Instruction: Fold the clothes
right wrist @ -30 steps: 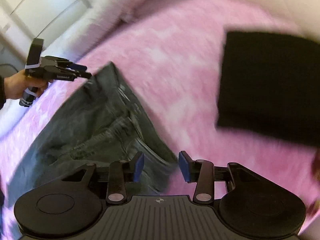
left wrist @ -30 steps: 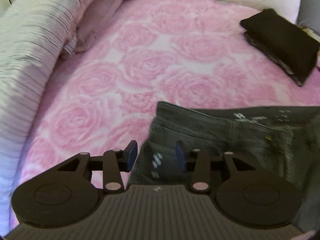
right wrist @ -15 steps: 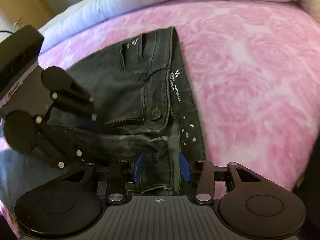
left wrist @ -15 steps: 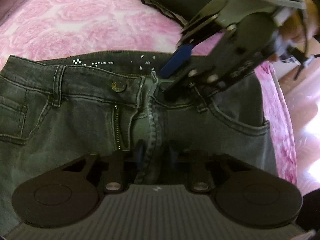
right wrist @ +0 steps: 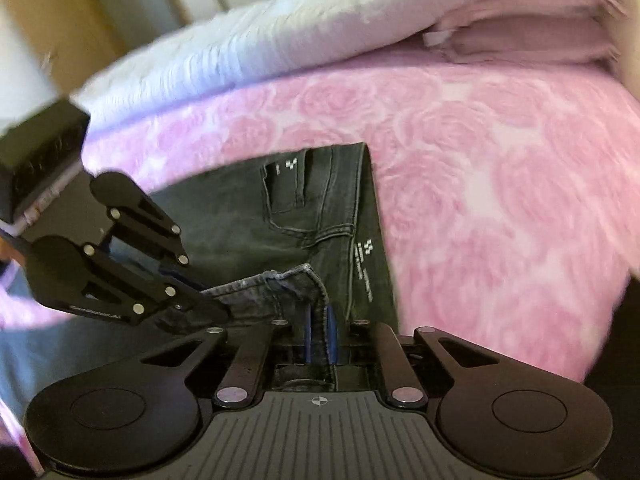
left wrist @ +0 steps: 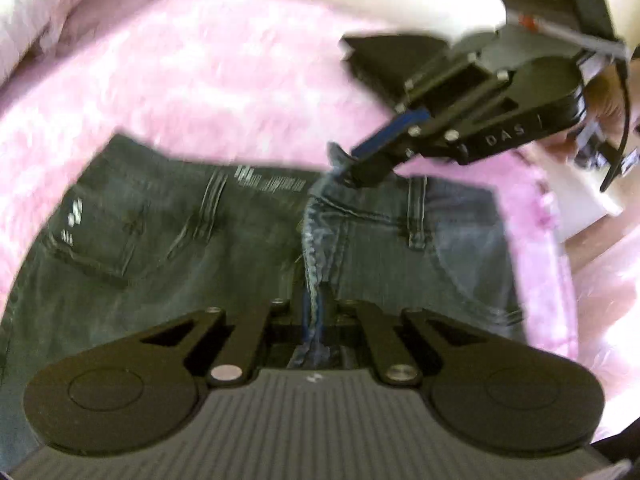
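Dark grey jeans (left wrist: 168, 264) lie on the pink rose bedspread, waistband toward the far side. My left gripper (left wrist: 314, 312) is shut on the jeans' fly seam near the crotch. My right gripper (right wrist: 319, 332) is shut on the waistband edge at the fly; it also shows in the left wrist view (left wrist: 352, 168), lifting that edge. The jeans also show in the right wrist view (right wrist: 304, 216), where the left gripper (right wrist: 216, 312) pinches the raised fold. Both views are motion blurred.
A folded black garment (left wrist: 384, 60) lies on the bed behind the right gripper. A striped white duvet (right wrist: 248, 48) and a pink pillow (right wrist: 532, 36) line the bed's far edges. The pink bedspread (right wrist: 500, 184) stretches beyond the waistband.
Both grippers have closed on the jeans' fly and waistband. The pinched denim is lifted off the bed into a ridge between them. The cameras have tilted up.
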`<action>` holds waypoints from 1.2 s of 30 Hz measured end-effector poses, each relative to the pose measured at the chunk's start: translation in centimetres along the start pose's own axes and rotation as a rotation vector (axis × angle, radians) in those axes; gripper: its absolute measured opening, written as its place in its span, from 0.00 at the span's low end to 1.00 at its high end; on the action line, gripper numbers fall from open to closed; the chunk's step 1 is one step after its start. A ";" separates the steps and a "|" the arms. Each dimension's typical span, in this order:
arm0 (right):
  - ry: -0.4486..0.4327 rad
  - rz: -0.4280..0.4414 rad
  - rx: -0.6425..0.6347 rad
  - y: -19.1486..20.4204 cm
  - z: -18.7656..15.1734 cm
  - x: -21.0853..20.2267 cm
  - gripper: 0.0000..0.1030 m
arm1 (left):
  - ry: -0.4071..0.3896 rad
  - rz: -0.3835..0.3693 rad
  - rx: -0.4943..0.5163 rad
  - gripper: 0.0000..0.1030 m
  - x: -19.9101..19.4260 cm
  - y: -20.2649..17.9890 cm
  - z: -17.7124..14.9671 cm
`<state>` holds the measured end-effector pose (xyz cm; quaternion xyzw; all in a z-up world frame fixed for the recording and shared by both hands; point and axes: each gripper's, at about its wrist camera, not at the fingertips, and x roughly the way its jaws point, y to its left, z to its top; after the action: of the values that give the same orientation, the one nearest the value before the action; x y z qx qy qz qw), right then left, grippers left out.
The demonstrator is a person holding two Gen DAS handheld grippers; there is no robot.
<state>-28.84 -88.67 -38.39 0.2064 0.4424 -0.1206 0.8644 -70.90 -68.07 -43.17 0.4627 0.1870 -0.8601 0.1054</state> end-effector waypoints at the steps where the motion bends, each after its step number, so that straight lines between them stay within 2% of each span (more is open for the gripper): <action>1: 0.022 -0.009 -0.019 -0.2 0.2 1.5 0.06 | 0.027 0.007 -0.033 0.05 1.1 0.5 -0.2; 3: 0.073 -0.008 -0.016 -0.6 0.3 4.3 0.06 | 0.082 0.020 -0.100 0.20 3.2 1.4 -0.7; 4: 0.111 -0.020 -0.019 -0.8 0.1 5.6 0.06 | 0.076 0.011 -0.134 0.20 3.5 1.8 -0.8; 6: 0.110 -0.037 0.001 -1.3 -0.3 5.1 0.07 | 0.062 0.015 -0.144 0.23 2.9 1.7 -0.8; 7: 0.109 -0.046 0.011 -1.6 -0.5 4.8 0.11 | 0.053 0.023 -0.143 0.24 2.4 1.6 -0.9; 8: 0.108 -0.055 0.021 -1.9 -0.7 4.5 0.16 | 0.039 0.037 -0.144 0.24 1.7 1.5 -1.1; 10: 0.081 -0.095 0.030 -1.5 -1.0 2.3 0.33 | 0.007 0.069 -0.170 0.24 -0.7 1.5 -2.0; 12: 0.061 -0.119 0.043 -0.7 -1.6 -0.2 0.38 | -0.021 0.119 -0.234 0.24 -3.7 1.4 -3.7; 15: 0.068 -0.125 0.070 1.3 -2.5 -2.7 0.39 | -0.046 0.214 -0.332 0.27 -8.6 0.8 -6.7; 20: 0.114 -0.091 0.070 6.0 -4.2 -3.8 0.40 | -0.001 0.366 -0.530 0.34 -16.0 -2.4 -15.9; 23: 0.145 -0.033 0.048 9.5 -4.4 -2.5 0.40 | 0.068 0.465 -0.643 0.35 -19.9 -4.3 -22.5; 27: 0.168 0.058 -0.052 15.7 -2.9 -0.1 0.40 | 0.136 0.607 -0.783 0.38 -26.2 -4.8 -31.2; 31: 0.163 0.136 -0.212 23.1 -0.5 2.8 0.40 | 0.167 0.736 -0.862 0.39 -31.7 -3.5 -39.3; 36: 0.144 0.156 -0.353 31.5 1.3 6.2 0.40 | 0.114 0.807 -0.909 0.41 -37.3 1.7 -48.3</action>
<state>-11.97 -61.51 -34.82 0.0934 0.5002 0.0412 0.8599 -13.32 -49.05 -36.65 0.4510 0.3506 -0.5604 0.5997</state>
